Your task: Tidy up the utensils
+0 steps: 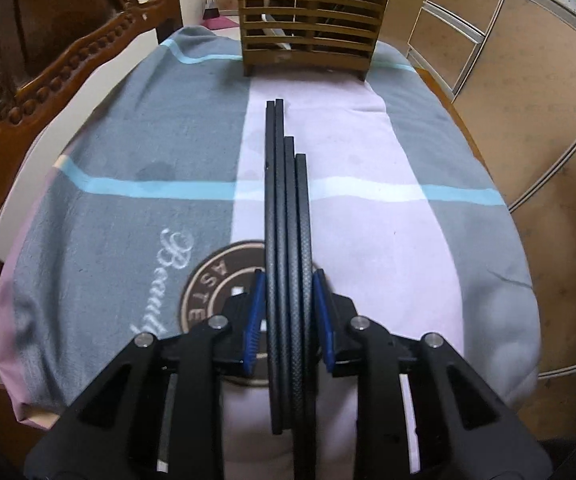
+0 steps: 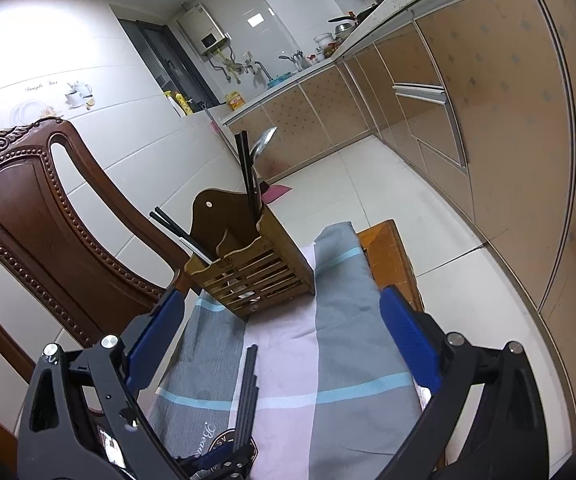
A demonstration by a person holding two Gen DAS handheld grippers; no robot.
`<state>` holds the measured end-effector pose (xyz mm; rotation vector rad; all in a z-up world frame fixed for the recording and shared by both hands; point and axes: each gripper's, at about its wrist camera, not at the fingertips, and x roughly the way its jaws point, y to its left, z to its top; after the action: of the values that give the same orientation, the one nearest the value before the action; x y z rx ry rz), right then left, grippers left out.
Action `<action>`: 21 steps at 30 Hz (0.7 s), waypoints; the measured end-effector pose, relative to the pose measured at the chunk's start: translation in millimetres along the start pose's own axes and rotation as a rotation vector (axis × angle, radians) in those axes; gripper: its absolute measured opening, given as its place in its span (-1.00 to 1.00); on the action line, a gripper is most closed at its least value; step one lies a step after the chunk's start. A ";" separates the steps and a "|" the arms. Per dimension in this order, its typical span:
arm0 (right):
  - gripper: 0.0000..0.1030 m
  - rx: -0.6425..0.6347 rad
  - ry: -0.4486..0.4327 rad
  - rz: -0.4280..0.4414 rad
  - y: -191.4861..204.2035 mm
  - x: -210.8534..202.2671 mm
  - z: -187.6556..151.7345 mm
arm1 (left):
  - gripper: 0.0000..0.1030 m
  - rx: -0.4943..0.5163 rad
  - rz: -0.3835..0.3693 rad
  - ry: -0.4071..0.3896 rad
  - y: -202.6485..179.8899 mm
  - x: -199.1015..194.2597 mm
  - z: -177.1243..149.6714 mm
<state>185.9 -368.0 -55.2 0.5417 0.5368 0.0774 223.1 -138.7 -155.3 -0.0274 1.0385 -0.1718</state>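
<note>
Between the blue pads of the left gripper (image 1: pixel 289 316) four black chopsticks (image 1: pixel 286 216) are seen, side by side, and the fingers are closed on the bundle near its rear part. The tips are not even; two sticks reach further than the others. Beneath them the towel (image 1: pixel 148 168) is spread over the worktop (image 2: pixel 387 252); whether the sticks are already lifted from it cannot be told. The right gripper (image 2: pixel 284 344) is held above the same towel with its fingers wide apart and nothing between them.

Further on, at the far end of the towel, the wooden holder (image 1: pixel 311 20) stands, with chopsticks and a metal utensil (image 2: pixel 262 146) already in it. Behind it a chair (image 2: pixel 40 216) is seen.

For this step it is judged that the grip should be kept firm, because round sticks slide easily. The bundle should be raised level, turned tips-down over one compartment, and released only when the tips are inside.
</note>
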 end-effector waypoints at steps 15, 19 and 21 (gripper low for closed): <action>0.86 -0.110 0.063 -0.085 19.0 2.5 -10.7 | 0.79 0.004 0.041 -0.249 43.8 -86.1 27.3; 0.86 -0.135 0.080 -0.108 22.9 2.5 -16.8 | 0.81 0.051 0.040 -0.317 45.9 -101.5 40.8; 0.86 -0.146 0.084 -0.119 23.7 4.0 -19.7 | 0.81 0.067 0.017 -0.305 46.6 -90.2 46.9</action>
<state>181.0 -337.6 -59.2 0.3640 0.6389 0.0259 224.8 -81.5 -59.3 0.0157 0.7286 -0.1801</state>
